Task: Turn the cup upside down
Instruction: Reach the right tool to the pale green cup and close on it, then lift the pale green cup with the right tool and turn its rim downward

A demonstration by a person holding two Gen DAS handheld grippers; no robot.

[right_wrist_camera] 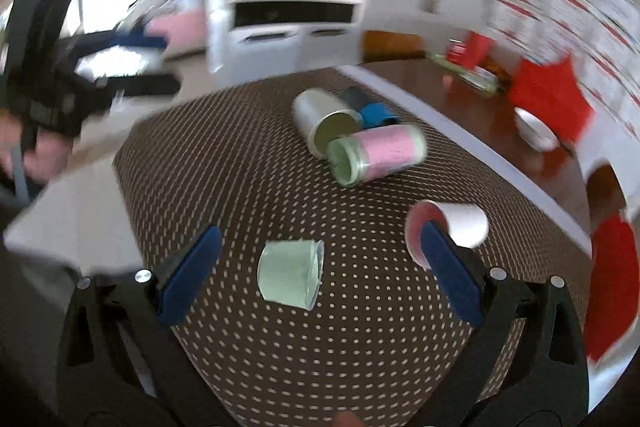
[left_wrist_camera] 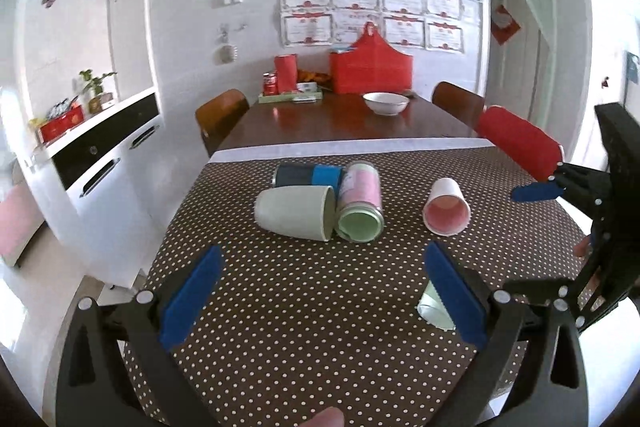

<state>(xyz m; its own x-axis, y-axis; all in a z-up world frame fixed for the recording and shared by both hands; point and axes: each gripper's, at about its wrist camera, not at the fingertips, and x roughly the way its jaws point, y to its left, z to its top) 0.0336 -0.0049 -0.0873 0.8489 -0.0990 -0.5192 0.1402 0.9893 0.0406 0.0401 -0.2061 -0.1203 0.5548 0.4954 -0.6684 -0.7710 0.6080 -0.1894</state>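
— Polka-dot cloth is covering the surface point(left_wrist_camera: 304, 307), and several cups are lying on their sides. Which one is being targeted?

— Judging by the right wrist view, the pale green cup point(right_wrist_camera: 291, 275) low in the centre of the frame. It is lying on its side between the spread fingers of the right tool point(right_wrist_camera: 320, 277), which is gaping wide and holding nothing.

— And the left tool point(left_wrist_camera: 324, 301)?

— Also spread wide and empty, hanging at the bottom of its frame. The grey cup point(left_wrist_camera: 295, 211), the pink-labelled jar point(left_wrist_camera: 360, 203) and the pink-lined paper cup point(left_wrist_camera: 446, 207) are lying farther up.

— What could go wrong?

— The right view is smearing with motion, so a hurried closing could nudge the light cup and set it rolling, or crush its thin wall.
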